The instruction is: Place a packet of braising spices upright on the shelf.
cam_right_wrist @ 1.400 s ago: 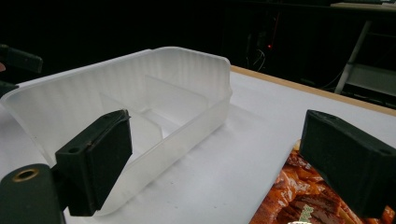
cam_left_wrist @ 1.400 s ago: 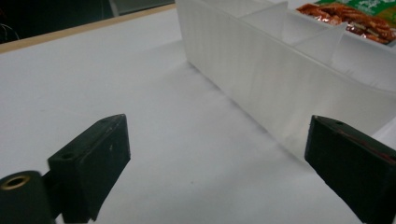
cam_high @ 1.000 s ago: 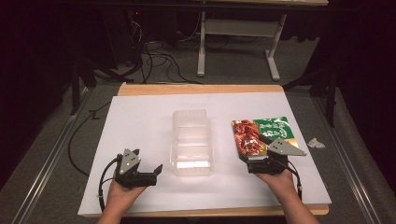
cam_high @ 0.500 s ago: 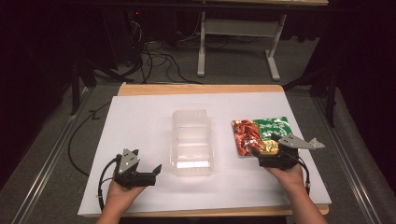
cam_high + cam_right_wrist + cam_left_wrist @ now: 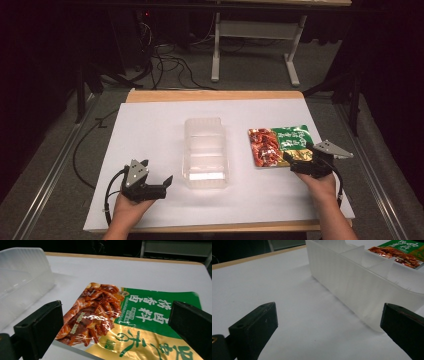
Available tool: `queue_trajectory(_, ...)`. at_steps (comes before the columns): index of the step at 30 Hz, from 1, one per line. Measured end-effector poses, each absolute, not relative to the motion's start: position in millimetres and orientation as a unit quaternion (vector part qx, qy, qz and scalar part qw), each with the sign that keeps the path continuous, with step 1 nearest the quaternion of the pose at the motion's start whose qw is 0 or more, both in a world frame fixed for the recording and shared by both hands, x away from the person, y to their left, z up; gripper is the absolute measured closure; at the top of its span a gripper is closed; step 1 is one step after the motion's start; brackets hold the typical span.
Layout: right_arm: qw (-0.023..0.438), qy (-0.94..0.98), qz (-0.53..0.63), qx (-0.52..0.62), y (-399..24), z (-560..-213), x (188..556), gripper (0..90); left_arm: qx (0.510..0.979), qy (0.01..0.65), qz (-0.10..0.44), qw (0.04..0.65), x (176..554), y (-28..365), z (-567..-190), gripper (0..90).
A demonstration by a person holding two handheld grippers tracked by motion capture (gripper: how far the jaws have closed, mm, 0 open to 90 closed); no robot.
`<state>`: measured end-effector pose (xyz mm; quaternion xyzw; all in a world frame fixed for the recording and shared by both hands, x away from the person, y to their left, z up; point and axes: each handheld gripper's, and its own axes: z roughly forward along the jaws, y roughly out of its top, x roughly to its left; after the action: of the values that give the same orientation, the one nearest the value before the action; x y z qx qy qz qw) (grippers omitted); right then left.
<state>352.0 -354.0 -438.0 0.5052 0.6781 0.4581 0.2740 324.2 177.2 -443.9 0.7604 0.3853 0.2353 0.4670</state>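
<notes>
In the high view, the right tool (image 5: 306, 162) sat at the near edge of the flat red, green and gold foil packet (image 5: 278, 145), which lay on the white-topped counter (image 5: 150, 130) just right of the clear ribbed plastic divided tray (image 5: 204, 151). The left tool (image 5: 162, 184) rested near the tray's near-left corner, not touching it

In the left gripper view, its jaws stood wide apart over bare counter (the tray (image 5: 352, 282) beside them)

In the right gripper view, the jaws gaped wide, the packet (image 5: 130, 317) lying flat between them, ungripped
</notes>
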Motion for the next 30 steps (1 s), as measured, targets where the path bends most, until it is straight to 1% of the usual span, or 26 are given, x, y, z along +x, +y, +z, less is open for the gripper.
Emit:
queue_trajectory(8, 0.285, 0.66, 0.445, 0.534, -374.8, -440.5, 351.1, 0.4, 0.766, 0.384, 0.236, 0.459, 325.2, 180.7, -444.6, 4.6)
queue_trajectory(14, 0.287, 0.652, 0.435, 0.55, -385.8, -444.8, 352.7, 0.3, 0.767, 0.382, 0.237, 0.458, 325.2, 180.6, -444.8, 4.9)
queue_trajectory(25, 0.275, 0.627, 0.431, 0.588, -407.4, -453.2, 355.9, 1.3, 0.772, 0.375, 0.239, 0.453, 325.5, 179.4, -446.2, 5.4)
queue_trajectory(30, 0.257, 0.614, 0.437, 0.605, -417.2, -457.9, 357.3, 3.5, 0.773, 0.375, 0.239, 0.453, 325.8, 179.7, -446.4, 5.4)
